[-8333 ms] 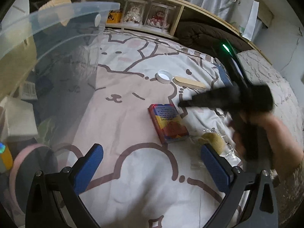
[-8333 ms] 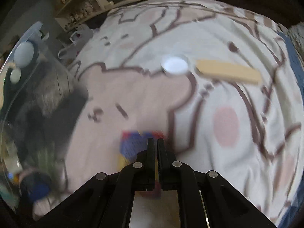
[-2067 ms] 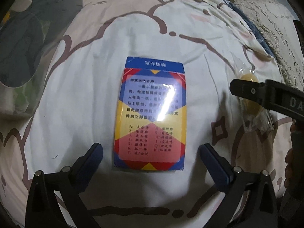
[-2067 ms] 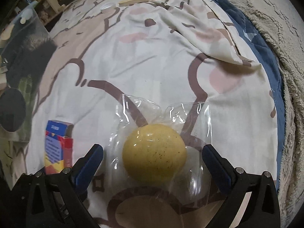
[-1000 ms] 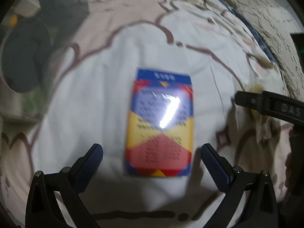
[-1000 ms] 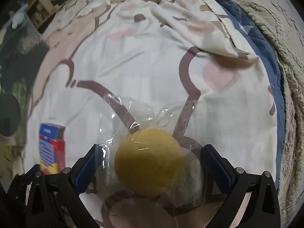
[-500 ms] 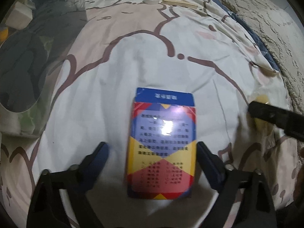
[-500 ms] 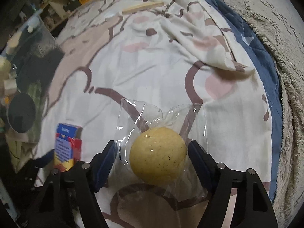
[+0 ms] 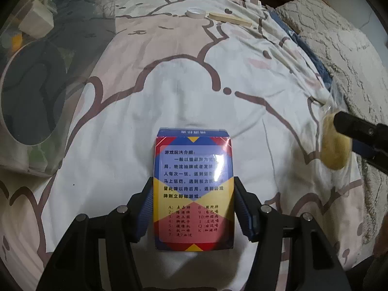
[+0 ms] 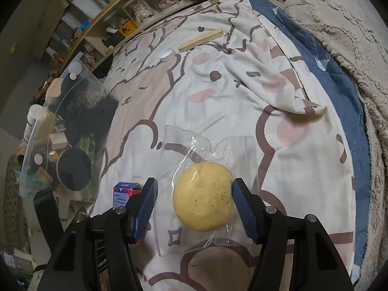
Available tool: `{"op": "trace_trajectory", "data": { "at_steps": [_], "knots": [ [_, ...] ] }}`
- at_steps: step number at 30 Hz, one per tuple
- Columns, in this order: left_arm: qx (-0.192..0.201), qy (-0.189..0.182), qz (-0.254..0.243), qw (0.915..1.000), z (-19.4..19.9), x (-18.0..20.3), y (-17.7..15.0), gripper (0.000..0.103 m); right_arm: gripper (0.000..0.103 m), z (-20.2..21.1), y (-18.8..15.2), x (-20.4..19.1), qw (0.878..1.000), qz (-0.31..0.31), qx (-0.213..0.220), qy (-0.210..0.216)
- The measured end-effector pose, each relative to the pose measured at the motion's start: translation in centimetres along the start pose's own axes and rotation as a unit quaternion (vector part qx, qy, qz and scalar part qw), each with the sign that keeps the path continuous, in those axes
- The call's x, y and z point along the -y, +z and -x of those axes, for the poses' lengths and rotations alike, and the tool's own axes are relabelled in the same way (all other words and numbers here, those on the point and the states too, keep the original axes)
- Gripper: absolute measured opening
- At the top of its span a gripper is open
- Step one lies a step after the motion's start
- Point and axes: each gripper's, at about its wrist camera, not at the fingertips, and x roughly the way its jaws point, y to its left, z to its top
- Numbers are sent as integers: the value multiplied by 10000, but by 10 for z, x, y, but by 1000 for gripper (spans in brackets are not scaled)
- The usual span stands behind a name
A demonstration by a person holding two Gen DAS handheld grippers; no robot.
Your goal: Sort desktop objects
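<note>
A blue, red and yellow card box [image 9: 194, 181] lies on the bear-print bedsheet [image 9: 169, 84]. My left gripper [image 9: 194, 189] straddles its lower half. Its jaws are closing, and the blue pads [image 9: 145, 208] press against the box's long sides. A round yellow bun in a clear plastic bag [image 10: 203, 198] sits between the closing jaws of my right gripper [image 10: 194, 186]. One pad [image 10: 242, 206] is against the bun and the other is at the bag's edge. The left wrist view shows the bun [image 9: 334, 145] at far right beside a black finger [image 9: 359, 131]. The card box [image 10: 123, 194] peeks out left of my right gripper.
A white lid [image 9: 195, 12] and a wooden stick [image 9: 230, 20] lie at the far end of the sheet. A clear plastic bin [image 10: 48, 145] filled with several items stands at the left. A fuzzy beige blanket [image 9: 339, 48] borders the right. Wooden shelves [image 10: 135, 7] line the back.
Both grippers went from wide open to narrowed onto their items. The right gripper rose and tipped up with the bun, so more of the shelves shows.
</note>
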Motion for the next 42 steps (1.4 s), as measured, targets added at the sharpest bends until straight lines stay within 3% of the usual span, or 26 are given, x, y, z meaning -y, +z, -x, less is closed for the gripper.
{"op": "trace_trajectory", "data": {
  "at_steps": [5,6,7,13,20,27,32,39,42],
  "knots": [
    [128,-44,21,9999,10,2,3,60,61,10,0,6,9986,-198,27,493],
    [137,-65,45,9999,11,1,3,60,48,13,1,8,9976,-252,45,642],
    [142,-90,75,9998,12,0,4,60,46,17,2,10,9969,-294,50,728],
    [157,-79,64,9998,14,0,5,60,45,20,1,24,9993,-333,-98,144],
    [128,-131,124,9998,14,0,5,60,45,18,2,13,9993,-103,-47,360],
    [128,125,-216,9996,9,7,3,60,42,-17,-3,-9,9971,436,-525,344],
    [88,-6,-17,10000,6,1,4,60,34,-48,-6,13,9949,-25,-1009,75],
    [75,166,-165,9997,-2,8,2,60,33,-56,-6,43,9899,-738,-1136,419],
    [221,-171,-190,9994,-1,10,4,59,33,-54,-5,44,9888,-842,-1145,458]
  ]
}}
